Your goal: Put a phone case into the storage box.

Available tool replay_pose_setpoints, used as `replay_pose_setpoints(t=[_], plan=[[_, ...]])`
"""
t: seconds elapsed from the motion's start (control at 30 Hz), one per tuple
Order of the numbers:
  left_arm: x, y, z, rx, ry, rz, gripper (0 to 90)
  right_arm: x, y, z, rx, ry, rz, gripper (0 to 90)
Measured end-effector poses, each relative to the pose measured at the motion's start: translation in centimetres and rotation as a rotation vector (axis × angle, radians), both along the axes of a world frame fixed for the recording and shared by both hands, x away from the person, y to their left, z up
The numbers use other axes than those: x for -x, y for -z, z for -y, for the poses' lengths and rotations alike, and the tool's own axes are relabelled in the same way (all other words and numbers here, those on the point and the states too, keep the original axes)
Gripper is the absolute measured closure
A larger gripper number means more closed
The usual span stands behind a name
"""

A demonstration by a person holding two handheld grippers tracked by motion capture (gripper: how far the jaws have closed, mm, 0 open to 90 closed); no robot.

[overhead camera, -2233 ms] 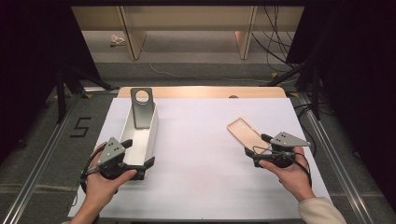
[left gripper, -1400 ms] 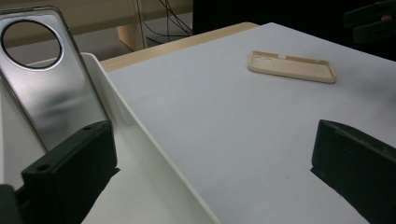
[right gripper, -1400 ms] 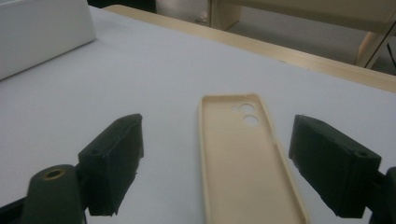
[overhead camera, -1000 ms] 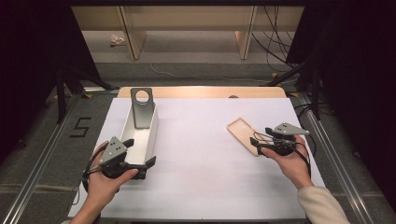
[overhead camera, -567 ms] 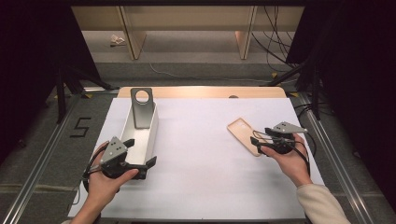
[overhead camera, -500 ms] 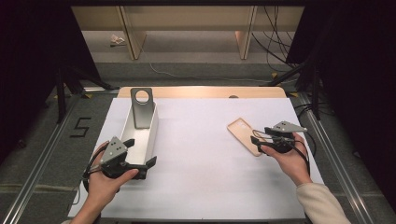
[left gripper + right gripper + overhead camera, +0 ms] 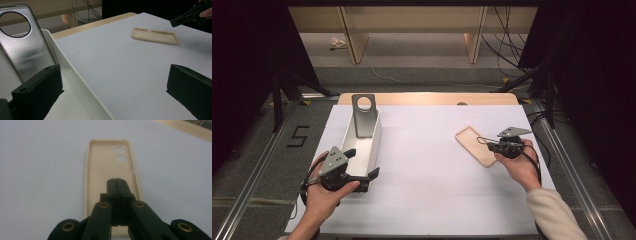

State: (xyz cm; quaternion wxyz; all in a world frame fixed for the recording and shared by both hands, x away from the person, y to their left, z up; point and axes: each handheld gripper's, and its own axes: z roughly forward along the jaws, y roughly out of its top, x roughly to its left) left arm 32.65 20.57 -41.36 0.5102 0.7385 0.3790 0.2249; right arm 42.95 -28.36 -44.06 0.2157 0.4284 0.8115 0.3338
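1. The right gripper (image 7: 116, 181) is being held w/ its jaws pressed together, nothing seen between them; they have just been closing.
2. In the right gripper view the closed jaws are being seen over the near half of a beige phone case (image 7: 100, 170), which is lying open side up w/ its camera holes at the far end. Whether the tips are touching the case can't be told.
3. In the high view the right gripper (image 7: 483, 141) is being pointed at the phone case (image 7: 473, 145) from the right, w/ the person's right hand (image 7: 521, 165) being wrapped around its body.
4. The left gripper (image 7: 113, 95) is being kept w/ its jaws wide apart, nothing being gripped.
5. One of its jaws is being seen inside a white bin (image 7: 75, 77), the other over the bare white surface (image 7: 120, 65) beside the bin's wall.
6. A clear grey phone case (image 7: 25, 47) w/ a round cut-out is being leaned upright against the far end of the bin.
7. In the high view the left gripper (image 7: 362, 175) is being held at the near end of the bin (image 7: 373, 145) by the left hand (image 7: 327, 192), well apart from the beige case on the right side of the surface (image 7: 422, 190).
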Motion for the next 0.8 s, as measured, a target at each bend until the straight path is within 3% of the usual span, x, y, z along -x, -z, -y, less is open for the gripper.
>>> replay_pose_setpoints(t=[0.3, 0.8], plan=[[0.0, 0.0, 0.0, 0.000, 0.000, 0.000, 0.0, -0.9, 1.7, -0.5, 0.091, -0.025, -0.160, 90.0], [0.0, 0.0, 0.0, -0.002, -0.002, -0.001, 0.0, -0.8, 2.5, -1.6, 0.100, -0.069, -0.256, 90.0]])
